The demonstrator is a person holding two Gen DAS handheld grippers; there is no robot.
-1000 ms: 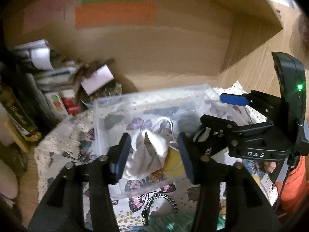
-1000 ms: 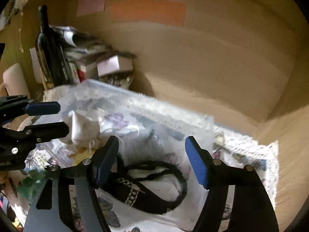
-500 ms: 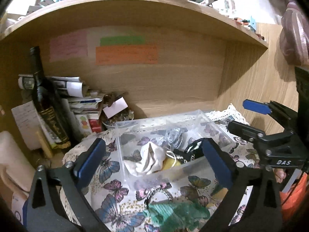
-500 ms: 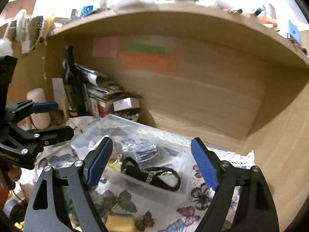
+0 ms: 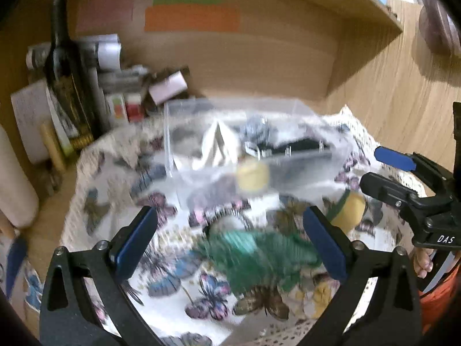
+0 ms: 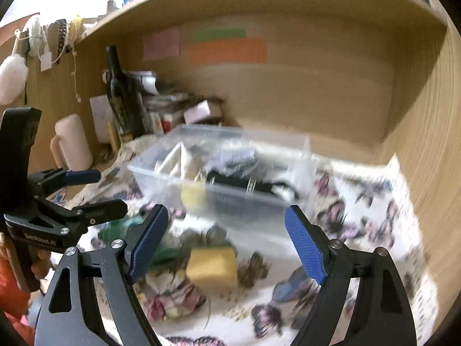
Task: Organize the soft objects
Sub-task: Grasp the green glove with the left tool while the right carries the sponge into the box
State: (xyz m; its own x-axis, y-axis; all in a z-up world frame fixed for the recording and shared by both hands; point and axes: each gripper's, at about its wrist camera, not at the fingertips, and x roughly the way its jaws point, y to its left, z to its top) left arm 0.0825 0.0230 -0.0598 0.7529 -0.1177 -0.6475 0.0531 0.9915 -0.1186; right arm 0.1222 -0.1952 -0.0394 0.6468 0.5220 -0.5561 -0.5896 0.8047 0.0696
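Observation:
A clear plastic box stands on the butterfly cloth and holds a white cloth, a grey fuzzy piece, a black strap and a yellow sponge. In front of it lie a green knitted cloth and a yellow sponge. My left gripper is open and empty just above the green cloth. My right gripper is open and empty above the loose sponge. Both views are blurred.
A dark bottle, stacked papers and small boxes fill the back left of the wooden alcove. A cream mug stands left. The wooden side wall rises on the right. The butterfly cloth covers the desk.
Both grippers pulled back out of the box and opened wide. The left one let go of the white cloth, which now lies in the box, and dropped towards the green cloth.

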